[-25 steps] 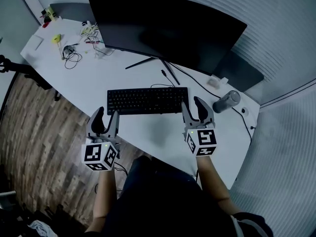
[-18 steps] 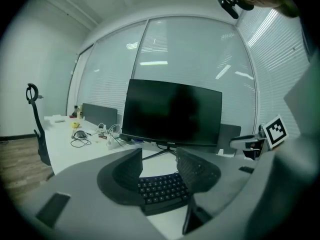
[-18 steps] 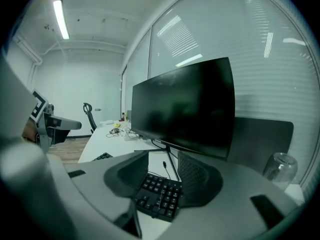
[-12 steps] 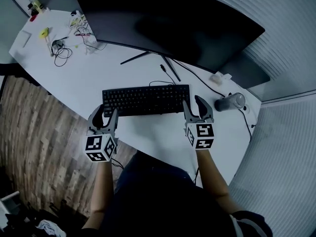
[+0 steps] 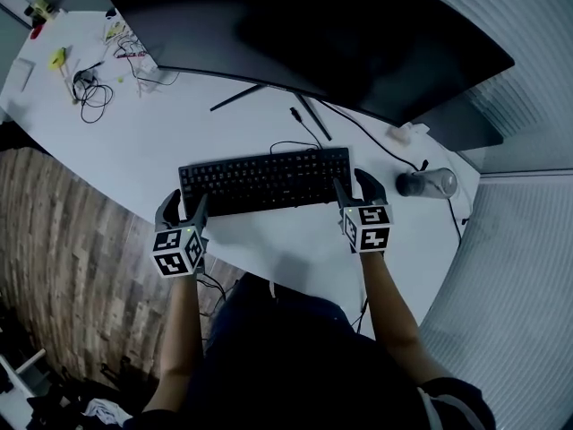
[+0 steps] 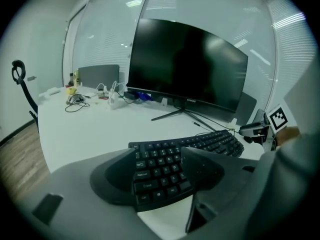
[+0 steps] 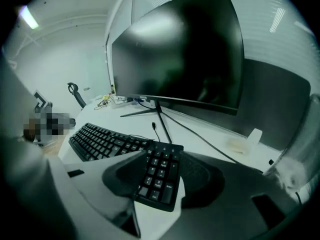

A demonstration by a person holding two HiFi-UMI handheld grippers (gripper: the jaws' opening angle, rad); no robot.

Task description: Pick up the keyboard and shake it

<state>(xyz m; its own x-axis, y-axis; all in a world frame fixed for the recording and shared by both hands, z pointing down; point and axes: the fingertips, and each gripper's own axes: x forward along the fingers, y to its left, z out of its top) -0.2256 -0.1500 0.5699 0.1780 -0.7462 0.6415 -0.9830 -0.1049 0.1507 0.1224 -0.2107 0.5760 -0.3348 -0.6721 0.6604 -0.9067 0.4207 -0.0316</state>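
A black keyboard (image 5: 264, 179) lies flat on the white desk (image 5: 161, 146), in front of the monitor. My left gripper (image 5: 183, 206) is at its left end, and the near left corner of the keyboard (image 6: 165, 171) sits between the jaws. The jaws are opening and the pads do not press on the keyboard. My right gripper (image 5: 358, 184) is at the right end. The number-pad end of the keyboard (image 7: 160, 171) lies between its jaws, which are also opening without pressing.
A large dark monitor (image 5: 313, 34) on a two-legged stand (image 5: 269, 101) fills the back of the desk. A grey tumbler (image 5: 428, 184) lies right of the keyboard. Tangled cables (image 5: 85, 92) and small items sit far left. The desk's near edge drops to wooden floor (image 5: 63, 240).
Both grippers have moved forward to the keyboard's two ends, and their jaws stand a little wider. The keyboard has stayed on the desk.
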